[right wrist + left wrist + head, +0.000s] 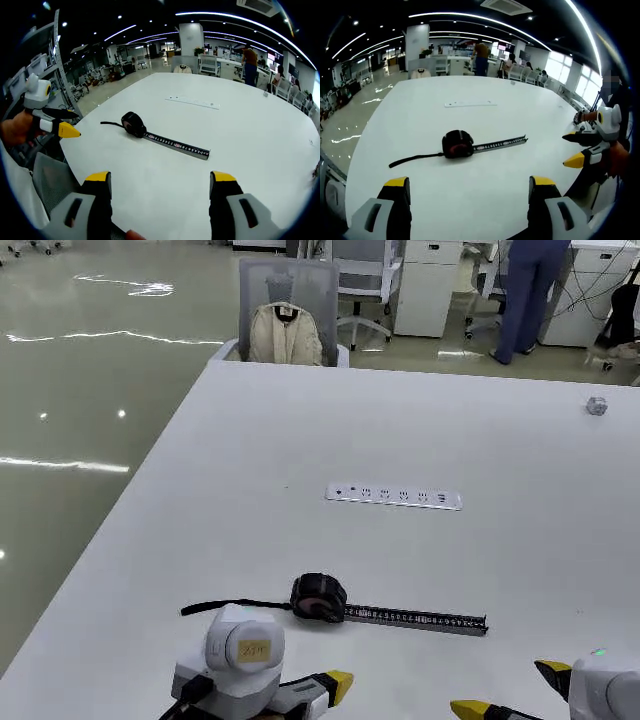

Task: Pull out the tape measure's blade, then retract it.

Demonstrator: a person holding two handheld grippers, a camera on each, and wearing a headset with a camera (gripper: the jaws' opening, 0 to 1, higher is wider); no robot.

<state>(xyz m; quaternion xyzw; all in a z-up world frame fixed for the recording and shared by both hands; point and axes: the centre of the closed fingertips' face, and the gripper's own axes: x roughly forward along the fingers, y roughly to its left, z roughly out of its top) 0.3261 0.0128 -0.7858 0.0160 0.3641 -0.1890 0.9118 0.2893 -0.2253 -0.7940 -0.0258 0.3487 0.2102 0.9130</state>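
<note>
A black tape measure [318, 597] lies on the white table [420, 430], untouched. Its blade [415, 619] is drawn out flat to the right, and a black strap [228, 606] trails off to the left. My left gripper [322, 696] hovers near the front edge, short of the case, open and holding nothing. My right gripper [510, 690] is at the lower right, below the blade's end, also open. The left gripper view has the case [457, 144] and blade [500, 144] ahead of the open gripper [469, 184]. From the right gripper [160, 176], the case [133, 122] sits further off.
A white power strip [394, 496] is set into the table beyond the tape. A small grey object [597, 406] rests at the far right. A chair with a jacket [287, 325] stands at the far edge, and a person [530, 290] stands behind. The table's left edge [120, 530] runs diagonally.
</note>
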